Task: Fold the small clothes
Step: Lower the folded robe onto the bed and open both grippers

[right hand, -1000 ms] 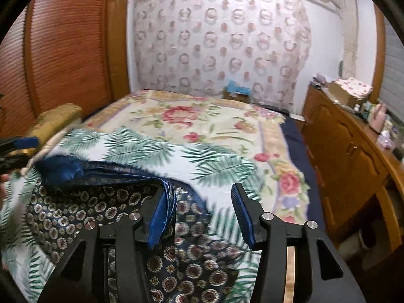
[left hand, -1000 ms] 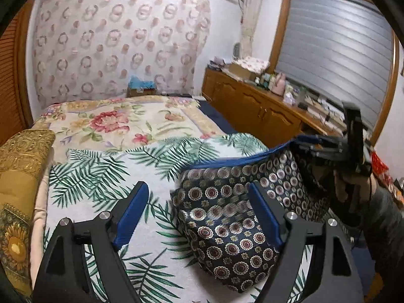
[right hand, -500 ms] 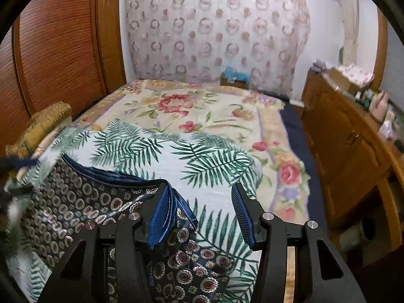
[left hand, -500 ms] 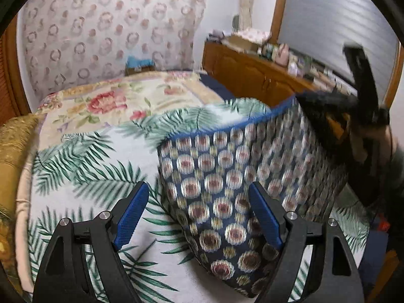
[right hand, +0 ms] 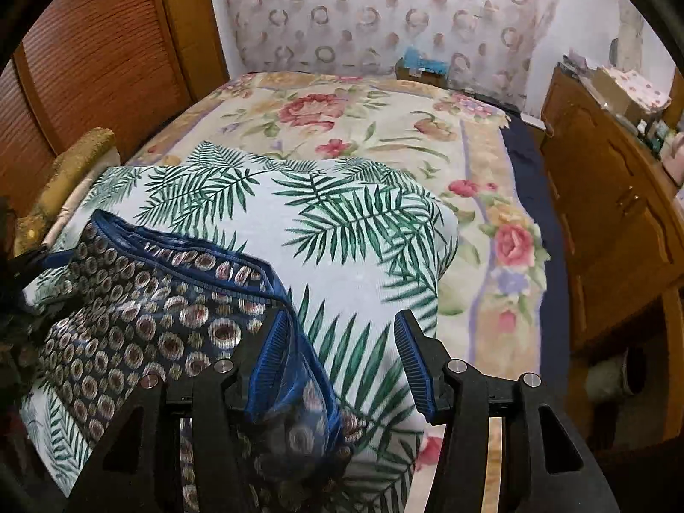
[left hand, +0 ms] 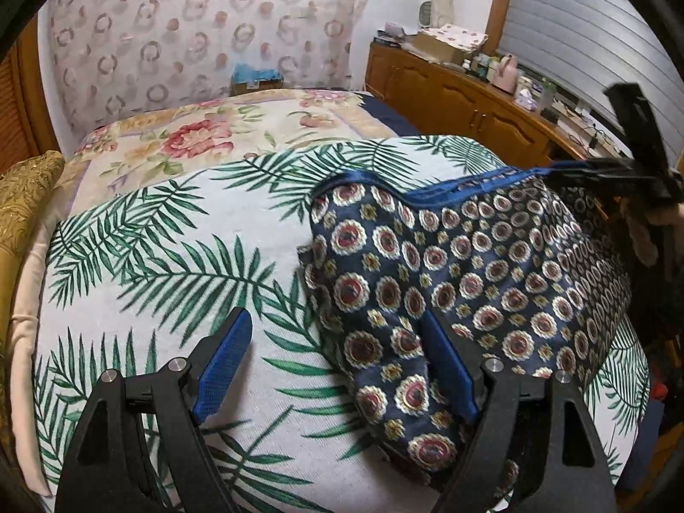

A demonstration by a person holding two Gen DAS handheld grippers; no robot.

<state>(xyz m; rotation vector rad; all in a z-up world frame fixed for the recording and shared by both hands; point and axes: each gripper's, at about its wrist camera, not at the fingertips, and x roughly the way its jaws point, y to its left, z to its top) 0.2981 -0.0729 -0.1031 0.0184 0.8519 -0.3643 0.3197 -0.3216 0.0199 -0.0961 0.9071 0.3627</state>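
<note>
1. one big bed (right hand: 384, 128) fills most of what i see. it has a flower blanket (left hand: 222, 137) on it.
2. on top of that lies a white cloth with green leaves (left hand: 171, 248). i see the same leaf cloth (right hand: 342, 222) in my right camera.
3. along the right side of the room is a long brown cupboard (left hand: 466, 102) with small things on top. by the other side of the bed is a brown slatted door (right hand: 94, 60).
4. the dark blue shorts (left hand: 461, 282) with round flower dots rest on the leaf cloth. they have a bright blue band at the top. in my right camera the shorts (right hand: 141, 320) spread out to the left of my tool.
5. a gold pillow (left hand: 25, 196) sits at the left edge of the bed.
6. my left gripper (left hand: 337, 359) is wide open. its right finger lies against the near end of the shorts, and its left finger is over bare leaf cloth. it pinches nothing.
7. my right gripper (right hand: 342, 355) is opening now. the blue band of the shorts hangs over its left finger, and some of the shorts sit between the jaws. the right finger is not touching them.
8. in my left camera i see the right gripper (left hand: 632, 171) far off at the top corner of the shorts, with a hand (left hand: 645, 231) on it. it looks blurry.
</note>
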